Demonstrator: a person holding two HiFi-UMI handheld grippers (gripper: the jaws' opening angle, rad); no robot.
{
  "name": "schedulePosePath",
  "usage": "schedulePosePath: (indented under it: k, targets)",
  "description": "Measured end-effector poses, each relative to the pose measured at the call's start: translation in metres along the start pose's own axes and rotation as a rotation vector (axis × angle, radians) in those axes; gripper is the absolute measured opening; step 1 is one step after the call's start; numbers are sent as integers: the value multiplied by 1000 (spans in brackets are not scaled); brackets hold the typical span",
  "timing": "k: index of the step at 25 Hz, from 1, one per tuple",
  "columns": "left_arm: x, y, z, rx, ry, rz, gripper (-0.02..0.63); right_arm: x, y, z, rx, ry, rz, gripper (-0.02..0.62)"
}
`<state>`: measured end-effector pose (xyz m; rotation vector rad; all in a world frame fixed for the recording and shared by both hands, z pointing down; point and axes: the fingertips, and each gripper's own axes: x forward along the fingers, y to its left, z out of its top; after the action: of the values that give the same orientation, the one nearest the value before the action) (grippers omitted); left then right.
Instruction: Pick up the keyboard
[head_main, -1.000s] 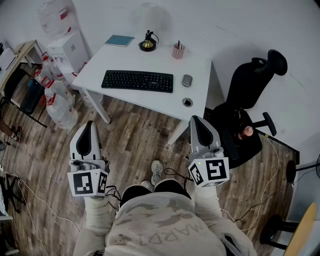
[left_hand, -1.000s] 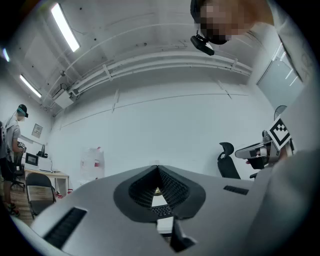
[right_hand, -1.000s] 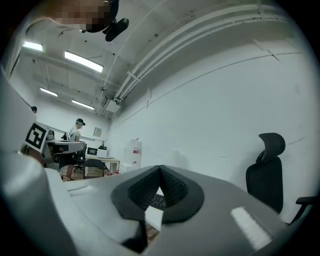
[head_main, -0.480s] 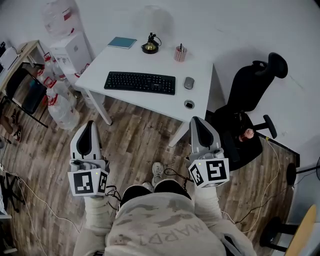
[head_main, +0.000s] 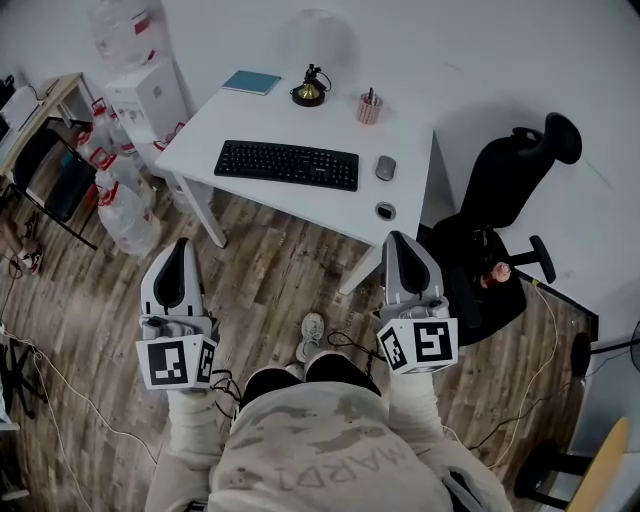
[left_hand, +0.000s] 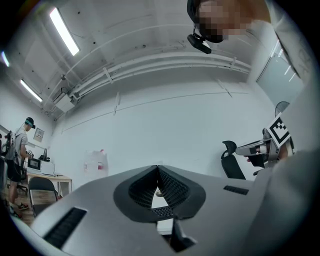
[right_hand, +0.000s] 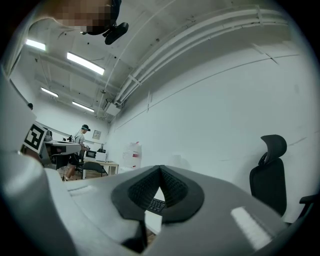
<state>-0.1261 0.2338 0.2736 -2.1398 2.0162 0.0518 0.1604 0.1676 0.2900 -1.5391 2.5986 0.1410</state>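
Left gripper (left_hand: 158, 171): jaws pressed together, tips meeting, nothing between them. Right gripper (right_hand: 160, 171): the same, closed and empty.

Both are held out in front of the person's torso, side by side and well apart. They hang over the wood floor (head_main: 270, 280), short of the desk.

Keyboard (head_main: 287, 165): black, lying flat on the white desk (head_main: 240, 125), well ahead of both grippers and touched by neither. Its long side faces the person.

Grey mouse (head_main: 385, 168): just beside the keyboard's right end.

Behind the keyboard: teal notebook (head_main: 251, 82), brass-based ornament (head_main: 310, 93), pink pen cup (head_main: 370, 107).

Black office chair (head_main: 500, 195): right of the desk.

Clear water jugs (head_main: 125, 215): on the floor at the desk's left.
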Motion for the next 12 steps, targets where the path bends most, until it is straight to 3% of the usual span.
schedulePosePath:
  k: [12]
  targets:
    - [60, 41, -21, -16, 4, 51, 6, 83, -3, -14, -8, 8, 50, 11]
